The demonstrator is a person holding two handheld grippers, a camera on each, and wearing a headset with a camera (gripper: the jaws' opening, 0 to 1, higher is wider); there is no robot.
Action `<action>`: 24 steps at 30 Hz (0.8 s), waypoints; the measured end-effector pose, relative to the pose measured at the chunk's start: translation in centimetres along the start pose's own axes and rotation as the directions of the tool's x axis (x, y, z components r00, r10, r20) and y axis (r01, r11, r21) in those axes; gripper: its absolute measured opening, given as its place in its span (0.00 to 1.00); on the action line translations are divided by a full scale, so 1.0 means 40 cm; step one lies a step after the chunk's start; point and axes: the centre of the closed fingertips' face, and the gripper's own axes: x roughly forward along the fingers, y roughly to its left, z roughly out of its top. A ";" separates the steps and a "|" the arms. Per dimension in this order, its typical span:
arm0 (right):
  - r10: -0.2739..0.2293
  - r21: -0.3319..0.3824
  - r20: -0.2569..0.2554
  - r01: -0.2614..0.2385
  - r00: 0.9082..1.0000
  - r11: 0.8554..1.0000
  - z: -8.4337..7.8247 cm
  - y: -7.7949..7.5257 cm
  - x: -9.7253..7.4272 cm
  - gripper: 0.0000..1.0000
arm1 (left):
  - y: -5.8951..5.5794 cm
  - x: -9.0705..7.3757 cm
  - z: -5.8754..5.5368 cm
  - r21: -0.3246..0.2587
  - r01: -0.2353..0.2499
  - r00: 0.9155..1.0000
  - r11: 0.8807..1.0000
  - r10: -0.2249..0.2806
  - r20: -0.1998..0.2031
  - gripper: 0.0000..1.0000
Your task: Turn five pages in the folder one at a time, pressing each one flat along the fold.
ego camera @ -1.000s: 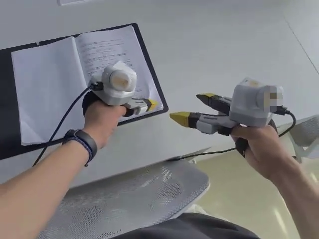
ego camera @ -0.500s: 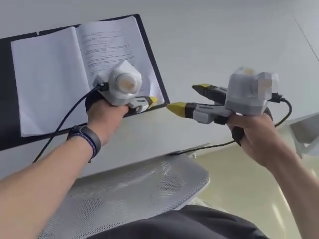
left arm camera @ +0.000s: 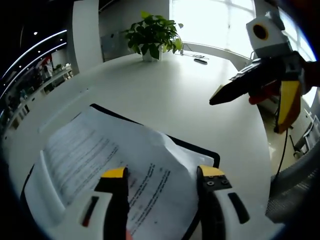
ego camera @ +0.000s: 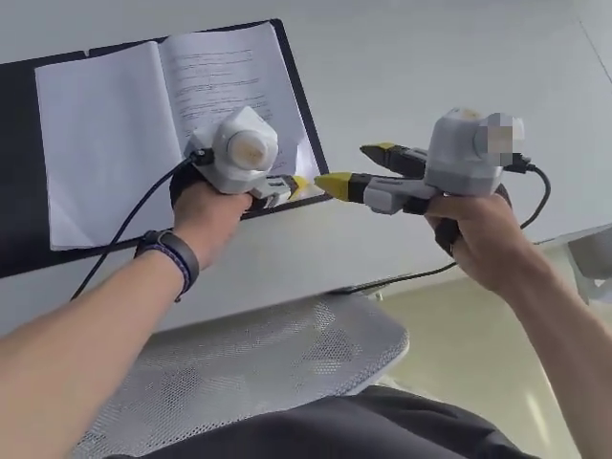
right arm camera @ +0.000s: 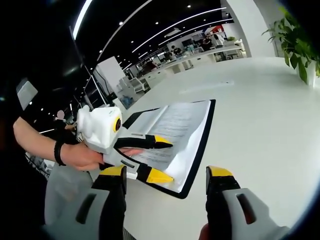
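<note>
**Open folder with both grippers at its near right corner.** The black, flat-lying folder (ego camera: 17,191) rests open on the white tabletop (ego camera: 430,57), with a stack of white paper sheets spread on either side of the fold. The left gripper (ego camera: 292,186) sits low over the bottom outer corner of the right-hand printed page (ego camera: 234,81). Its yellow-tipped jaws are parted and straddle that corner, and they appear to have nothing clamped. The right gripper (ego camera: 356,164) hovers just beside it, off the folder's edge. Its jaws are spread wide and it holds nothing.

**Likely hazards (judged).**
- The sheets lie closely stacked, so a closing jaw could catch two or more at once and spoil the one-at-a-time count.
- A pinch at the very corner may crease or dog-ear the paper.
- A fast lift could tear the page at the binding.
- A pull on the page could drag the folder across the smooth tabletop.
- The two grippers are close enough to knock together.

**Writing.** The right-hand page carries lines of black print, too small to read. No brand or label is legible.
</note>
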 end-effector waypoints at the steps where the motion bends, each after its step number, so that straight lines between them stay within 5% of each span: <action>1: 0.003 0.001 0.001 -0.003 1.000 1.000 0.004 -0.002 0.007 0.63 | 0.000 0.000 0.000 0.000 0.000 1.000 1.000 0.000 0.000 0.54; 24: 0.085 0.105 0.002 -0.085 0.996 0.991 0.048 -0.046 0.158 0.53 | 0.004 0.001 0.002 -0.005 -0.003 1.000 1.000 0.003 0.000 0.54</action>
